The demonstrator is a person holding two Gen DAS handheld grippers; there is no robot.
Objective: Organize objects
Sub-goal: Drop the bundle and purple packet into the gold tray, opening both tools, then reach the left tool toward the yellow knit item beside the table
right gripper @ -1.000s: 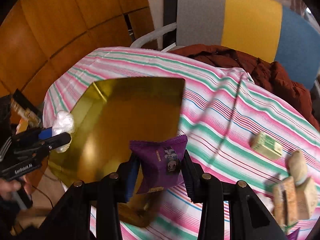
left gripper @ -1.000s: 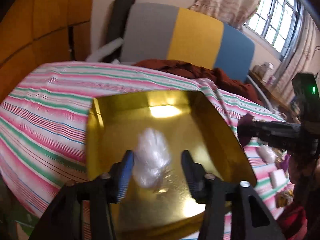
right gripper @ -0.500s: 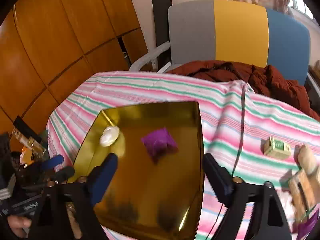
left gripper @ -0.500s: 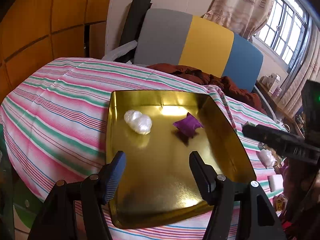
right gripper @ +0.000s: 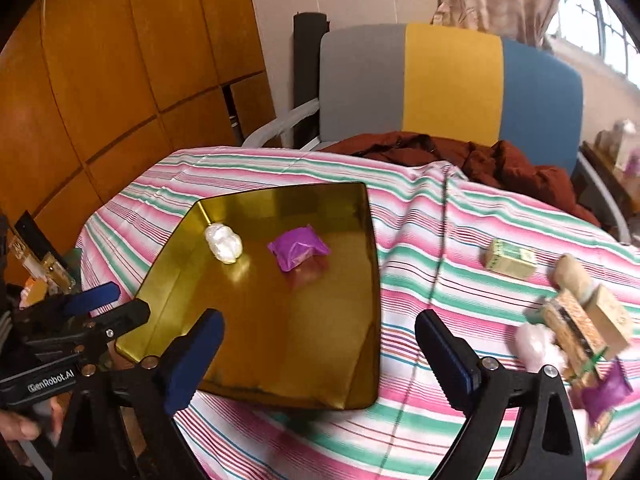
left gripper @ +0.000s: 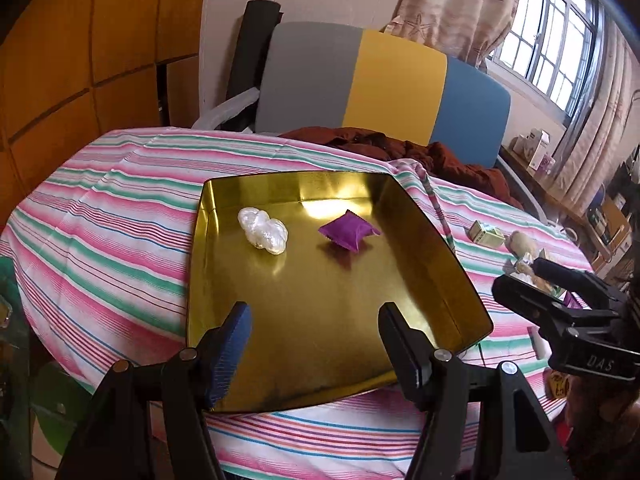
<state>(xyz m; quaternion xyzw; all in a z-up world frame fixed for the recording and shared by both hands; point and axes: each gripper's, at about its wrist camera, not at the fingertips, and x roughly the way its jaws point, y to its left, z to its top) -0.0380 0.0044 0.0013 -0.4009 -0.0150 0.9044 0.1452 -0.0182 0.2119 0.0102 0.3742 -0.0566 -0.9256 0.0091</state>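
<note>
A gold tray (left gripper: 320,320) lies on the striped tablecloth; it also shows in the right wrist view (right gripper: 280,340). In it lie a white plastic-wrapped bundle (left gripper: 263,231) (right gripper: 223,243) and a purple packet (left gripper: 349,232) (right gripper: 298,249), apart from each other. My left gripper (left gripper: 316,344) is open and empty above the tray's near edge. My right gripper (right gripper: 320,356) is open wide and empty over the tray's right edge; it also shows at the right of the left wrist view (left gripper: 560,308).
On the cloth to the right lie a small green box (right gripper: 512,259), a beige bundle (right gripper: 572,276), a wrapped snack bar (right gripper: 576,332), a pale pink packet (right gripper: 536,346) and another purple packet (right gripper: 606,394). A brown jacket (right gripper: 460,156) and a tricolour chair (right gripper: 448,80) are behind.
A second ago each gripper held its item over the tray. Both opened and let go; the white bundle and the purple packet now lie in the tray, and both grippers have pulled back.
</note>
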